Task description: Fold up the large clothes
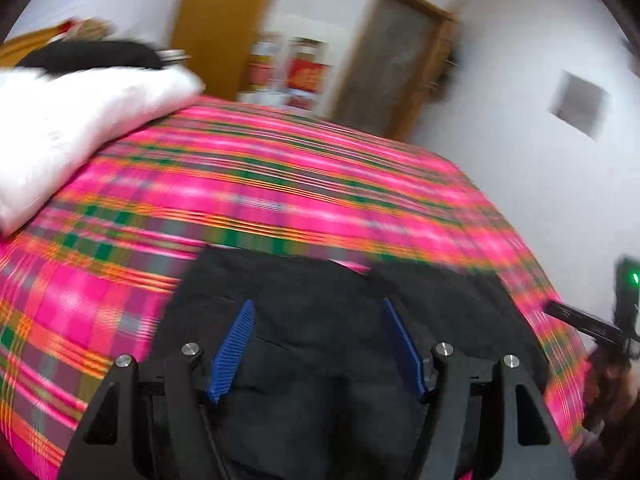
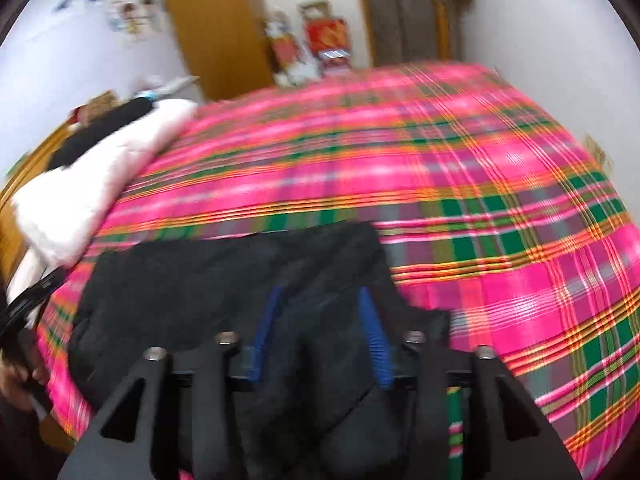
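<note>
Left wrist first: my left gripper (image 1: 318,344) has its blue ribbed pads (image 1: 234,350) spread wide, nothing pinched, and the black fabric garment (image 1: 320,280) lies directly beneath and ahead of them on the pink plaid bedspread (image 1: 280,184). The white pillow (image 1: 80,120) sits well off at the far left. My right gripper pokes in at the right edge (only its tip shows).

Right wrist now: my right gripper (image 2: 320,340) sits with jaws partly apart, black cloth bunched between the pads, though with the blur I cannot tell whether they press it. The garment's long axis runs away to the left here, toward my other hand. So each gripper is over its own end of the cloth, and I judge the fold has to carry forward, across that axis.
</note>
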A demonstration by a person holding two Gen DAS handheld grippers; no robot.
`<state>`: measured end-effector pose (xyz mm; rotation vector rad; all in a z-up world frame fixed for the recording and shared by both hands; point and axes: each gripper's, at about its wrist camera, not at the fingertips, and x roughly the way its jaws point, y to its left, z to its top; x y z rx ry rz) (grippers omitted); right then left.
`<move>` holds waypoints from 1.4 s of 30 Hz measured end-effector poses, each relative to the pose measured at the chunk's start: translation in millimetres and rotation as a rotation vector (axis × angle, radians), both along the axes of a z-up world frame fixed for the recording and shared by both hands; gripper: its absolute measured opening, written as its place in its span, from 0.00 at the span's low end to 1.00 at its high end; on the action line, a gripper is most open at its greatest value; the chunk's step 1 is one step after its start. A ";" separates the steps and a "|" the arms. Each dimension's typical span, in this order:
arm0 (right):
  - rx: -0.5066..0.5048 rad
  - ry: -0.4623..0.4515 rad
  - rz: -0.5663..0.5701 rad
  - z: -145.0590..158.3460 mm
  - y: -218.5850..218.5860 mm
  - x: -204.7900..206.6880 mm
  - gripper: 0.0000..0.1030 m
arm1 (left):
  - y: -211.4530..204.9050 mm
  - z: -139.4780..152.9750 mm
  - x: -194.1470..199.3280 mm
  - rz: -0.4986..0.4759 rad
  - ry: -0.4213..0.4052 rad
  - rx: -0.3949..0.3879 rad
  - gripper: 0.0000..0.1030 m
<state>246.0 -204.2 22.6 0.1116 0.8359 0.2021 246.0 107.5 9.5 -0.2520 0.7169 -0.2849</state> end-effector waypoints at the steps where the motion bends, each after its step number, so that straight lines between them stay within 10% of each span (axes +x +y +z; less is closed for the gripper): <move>1: -0.011 0.011 0.033 -6.2 11.3 -7.9 0.47 | -13.1 -4.1 -3.4 -0.082 0.008 0.003 0.66; 6: -0.107 0.106 0.075 -65.9 41.5 1.2 0.47 | -55.4 -45.5 17.0 -0.158 0.126 0.170 0.66; 20: -0.074 0.124 -0.038 -95.0 23.3 45.3 0.49 | -57.2 -86.1 68.3 0.052 0.144 0.176 0.67; 29: -0.074 0.044 -0.054 -39.1 26.0 48.9 0.49 | -20.5 -50.0 71.0 0.151 0.105 0.175 0.67; 42: -0.097 0.133 -0.183 -109.1 -16.3 92.9 0.49 | 23.1 -106.2 92.5 0.236 0.186 0.149 0.67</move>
